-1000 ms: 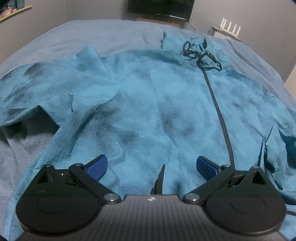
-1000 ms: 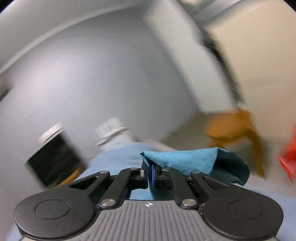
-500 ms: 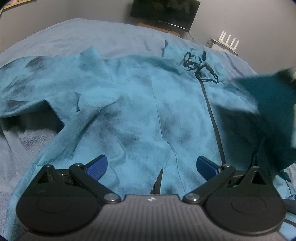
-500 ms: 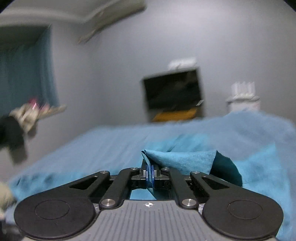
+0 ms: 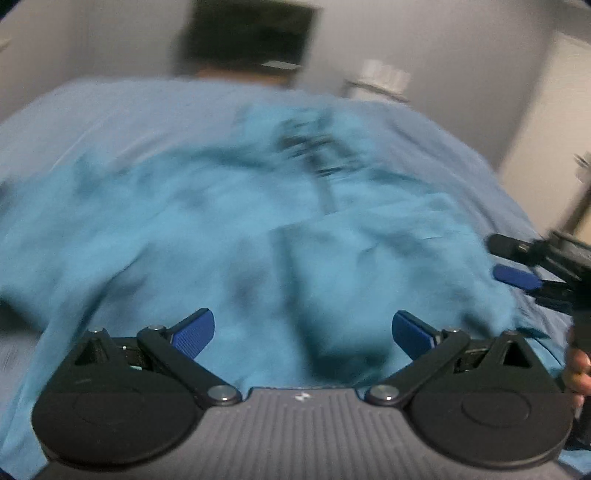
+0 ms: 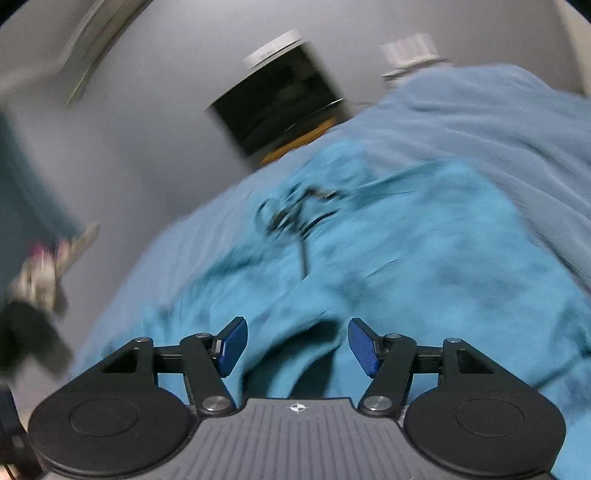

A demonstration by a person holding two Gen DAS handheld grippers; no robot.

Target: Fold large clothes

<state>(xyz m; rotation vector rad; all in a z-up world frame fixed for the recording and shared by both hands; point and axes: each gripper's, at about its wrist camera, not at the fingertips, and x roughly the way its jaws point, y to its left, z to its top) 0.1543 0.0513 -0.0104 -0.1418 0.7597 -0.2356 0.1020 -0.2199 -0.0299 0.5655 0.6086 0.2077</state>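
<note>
A large teal garment (image 5: 229, 236) with dark blotches, a dark zip line and tangled black drawstrings (image 6: 295, 218) lies spread on the bed. Its right side now lies folded over the middle (image 5: 373, 254). My left gripper (image 5: 303, 330) hovers open over the near hem with nothing between its pads. In the right wrist view my right gripper (image 6: 294, 347) has its jaws opening; the cloth lies below and between them, loose, with neither pad pressing on it. The right gripper (image 5: 524, 275) also shows at the right edge of the left wrist view, held by a hand (image 5: 578, 373). Both views are motion-blurred.
The bed has a grey-blue cover (image 5: 110, 110). Beyond its far end stand a dark screen (image 5: 251, 33) on a wooden stand and a white router (image 5: 384, 77) against the grey wall. A shelf with small items (image 6: 44, 258) is on the left wall.
My right gripper swung in over the bed carrying the garment's edge, laid it over the middle and let go as its jaws spread. The left gripper lifted and tilted a little, still open.
</note>
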